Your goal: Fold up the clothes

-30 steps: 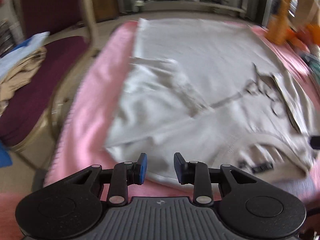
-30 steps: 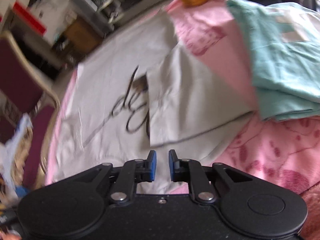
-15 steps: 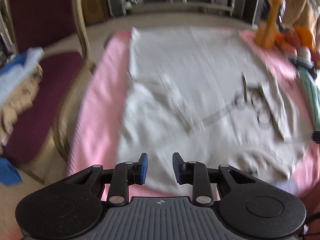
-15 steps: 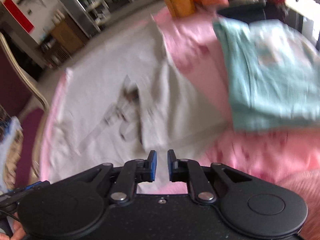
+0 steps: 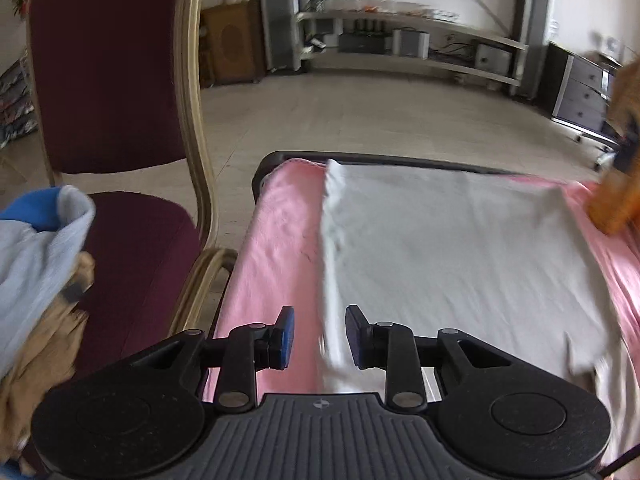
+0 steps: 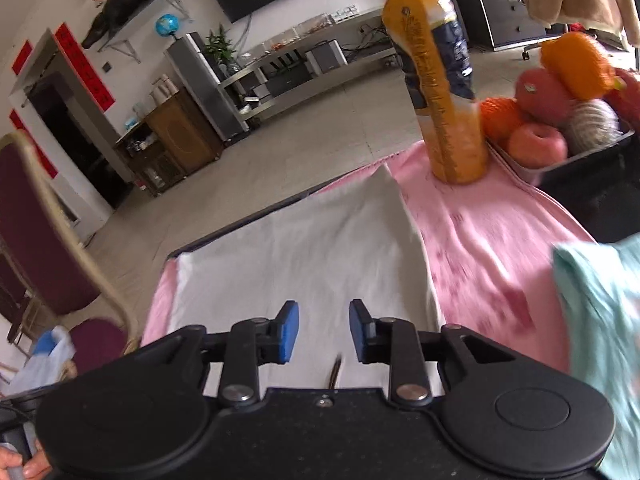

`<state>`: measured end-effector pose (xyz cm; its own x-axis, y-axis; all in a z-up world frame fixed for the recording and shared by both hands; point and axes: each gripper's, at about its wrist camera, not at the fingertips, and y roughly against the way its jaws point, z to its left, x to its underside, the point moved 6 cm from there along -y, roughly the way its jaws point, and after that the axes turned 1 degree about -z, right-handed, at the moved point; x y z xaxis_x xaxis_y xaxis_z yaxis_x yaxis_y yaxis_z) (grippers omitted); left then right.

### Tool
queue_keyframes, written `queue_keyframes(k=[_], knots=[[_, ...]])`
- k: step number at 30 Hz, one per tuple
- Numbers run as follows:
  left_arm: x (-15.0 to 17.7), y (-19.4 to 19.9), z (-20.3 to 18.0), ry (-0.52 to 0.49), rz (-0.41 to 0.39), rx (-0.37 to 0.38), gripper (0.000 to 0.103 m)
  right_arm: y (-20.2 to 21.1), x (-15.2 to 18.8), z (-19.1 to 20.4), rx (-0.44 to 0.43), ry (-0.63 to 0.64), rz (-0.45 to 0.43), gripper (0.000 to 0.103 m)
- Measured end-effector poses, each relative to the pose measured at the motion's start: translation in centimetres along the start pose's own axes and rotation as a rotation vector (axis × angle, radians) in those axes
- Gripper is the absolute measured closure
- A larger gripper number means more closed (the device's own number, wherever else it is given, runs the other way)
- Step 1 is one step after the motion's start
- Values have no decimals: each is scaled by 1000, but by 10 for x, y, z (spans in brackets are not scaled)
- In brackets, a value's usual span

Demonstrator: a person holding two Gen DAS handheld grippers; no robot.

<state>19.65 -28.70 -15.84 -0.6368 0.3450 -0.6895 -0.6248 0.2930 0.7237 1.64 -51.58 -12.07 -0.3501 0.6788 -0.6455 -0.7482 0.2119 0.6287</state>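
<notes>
pale grey cotton shirt (image 5: 460, 256) on plain pink blanket (image 5: 280, 240), maroon padded chair (image 5: 112, 80), orange juice bottle (image 6: 440, 92)

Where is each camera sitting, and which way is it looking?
Left wrist: sits on the left gripper, looking forward over the grey shirt's left edge and the pink blanket toward a maroon chair; its open fingers show.
Right wrist: sits on the right gripper, facing the shirt, an orange juice bottle and a fruit tray; open fingers and a bit of hand show.
Shared: shirt, blanket, chair, far shelves.
</notes>
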Motion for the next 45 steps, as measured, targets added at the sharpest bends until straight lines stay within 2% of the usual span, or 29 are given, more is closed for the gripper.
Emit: queue_keyframes(k=[6,10,14,17,18,24,26,29,34,35,36,37,41,45], knots=[[-57,-91,13,82,14,15,73,-89,-48,-11,80,74,-62,76],[-90,-146,12,101,25,28,72,-137,-73,-27,105,37,-83,76],[-108,-183,6,96,25,47,70,-174,-81,-37,148,53,-77,76],[-110,-201,-1,88,35,53,73,-190,-79,-40,170,75,-77,76],[-111,-207,-3,85,39,54,78,-192,-78,-41,176,79,-83,76],[-113,-214,-11,53,3,81,97,-201,-82,-51,221,79,-121,76],[-113,-216,-14,32,-11,73,99,-206,-87,-55,231,65,-120,76],[-113,-217,-16,27,-18,41,100,-216,-93,-60,219,17,-110,76],[-115,-219,-16,29,-24,16,100,-236,-97,-63,162,-49,-41,76],[-116,-219,-16,29,-25,12,100,-239,-97,-63,157,-55,-30,78],[-117,-218,-15,32,-30,10,100,-241,-97,-64,149,-61,-24,93],[-117,-217,-13,36,-36,8,100,-240,-97,-63,136,-61,-31,99],[-120,-202,-11,45,-71,-5,100,-217,-97,-47,119,16,-102,99],[-124,-167,-9,36,-120,-2,100,-178,-102,-31,92,37,-160,99]])
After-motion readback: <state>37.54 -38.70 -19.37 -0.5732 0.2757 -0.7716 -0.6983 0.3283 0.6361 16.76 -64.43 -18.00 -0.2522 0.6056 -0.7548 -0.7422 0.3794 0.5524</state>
